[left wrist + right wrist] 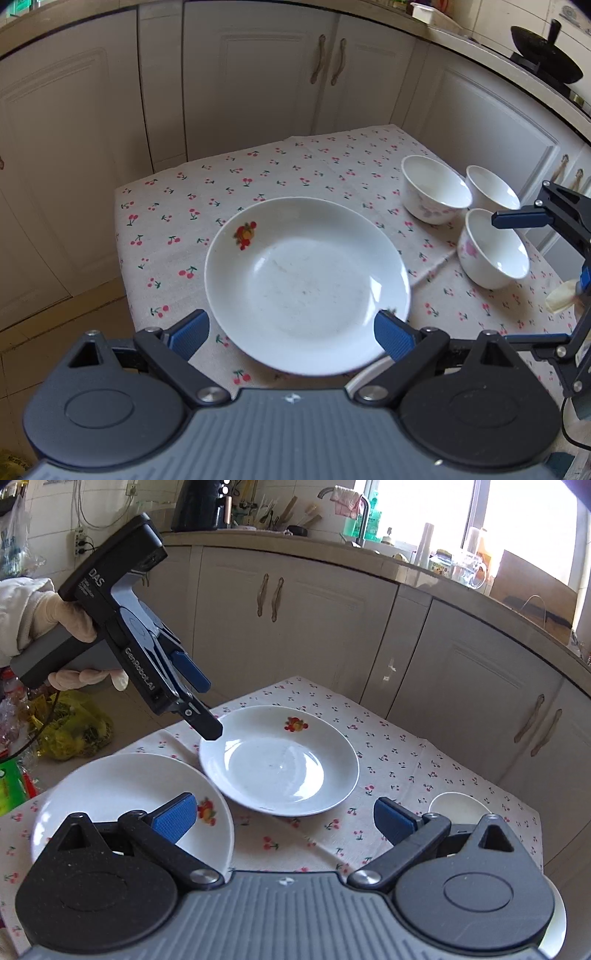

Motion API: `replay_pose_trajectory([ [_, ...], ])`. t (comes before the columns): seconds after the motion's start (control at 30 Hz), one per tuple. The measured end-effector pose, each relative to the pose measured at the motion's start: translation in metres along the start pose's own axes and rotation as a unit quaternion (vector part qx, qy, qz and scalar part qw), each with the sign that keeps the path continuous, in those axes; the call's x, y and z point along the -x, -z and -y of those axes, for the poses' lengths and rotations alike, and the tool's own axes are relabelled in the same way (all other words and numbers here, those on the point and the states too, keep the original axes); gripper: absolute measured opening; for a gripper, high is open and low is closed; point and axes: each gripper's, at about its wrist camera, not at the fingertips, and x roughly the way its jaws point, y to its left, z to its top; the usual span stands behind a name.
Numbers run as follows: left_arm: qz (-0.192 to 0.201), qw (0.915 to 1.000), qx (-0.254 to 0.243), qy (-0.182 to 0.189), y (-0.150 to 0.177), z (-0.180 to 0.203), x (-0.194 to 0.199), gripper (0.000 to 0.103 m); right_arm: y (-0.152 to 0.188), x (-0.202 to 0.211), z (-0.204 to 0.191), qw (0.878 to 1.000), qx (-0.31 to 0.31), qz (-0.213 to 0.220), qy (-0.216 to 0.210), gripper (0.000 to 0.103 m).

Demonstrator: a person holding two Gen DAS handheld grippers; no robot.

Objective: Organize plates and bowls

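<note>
Left wrist view: two plates, three bowls, both tools spread

Left tool (291, 334) is spread over a plate (306, 284) on the cherry-print surface (177, 221), gripping nothing. Three bowls (436, 190) cluster nearby. Right tool (284, 818) is spread too, empty, with a second plate (125, 794) beneath its left finger

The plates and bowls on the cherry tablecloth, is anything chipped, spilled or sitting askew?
Nothing looks chipped or spilled. One oddity: the near plate overlaps the rim of the centre plate. The three bowls stand upright.
</note>
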Motion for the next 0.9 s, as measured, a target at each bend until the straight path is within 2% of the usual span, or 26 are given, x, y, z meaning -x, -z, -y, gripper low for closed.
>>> replay_pose_trajectory([
  [0.3, -0.012, 0.9996, 0.024, 0.010, -0.019, -0.029, -0.039, 0.095, -0.003, -0.049, 0.031, 0.998, 0.002, -0.062, -0.032, 0.103],
  [0.53, -0.034, 0.9990, 0.015, 0.024, -0.029, -0.034, -0.063, 0.095, 0.000, -0.080, 0.031, 0.993, 0.009, -0.114, -0.039, 0.103],
  [0.9, -0.083, 0.9950, 0.001, 0.055, -0.045, -0.037, -0.086, 0.093, 0.000, -0.106, 0.027, 0.987, 0.016, -0.140, -0.071, 0.103],
])
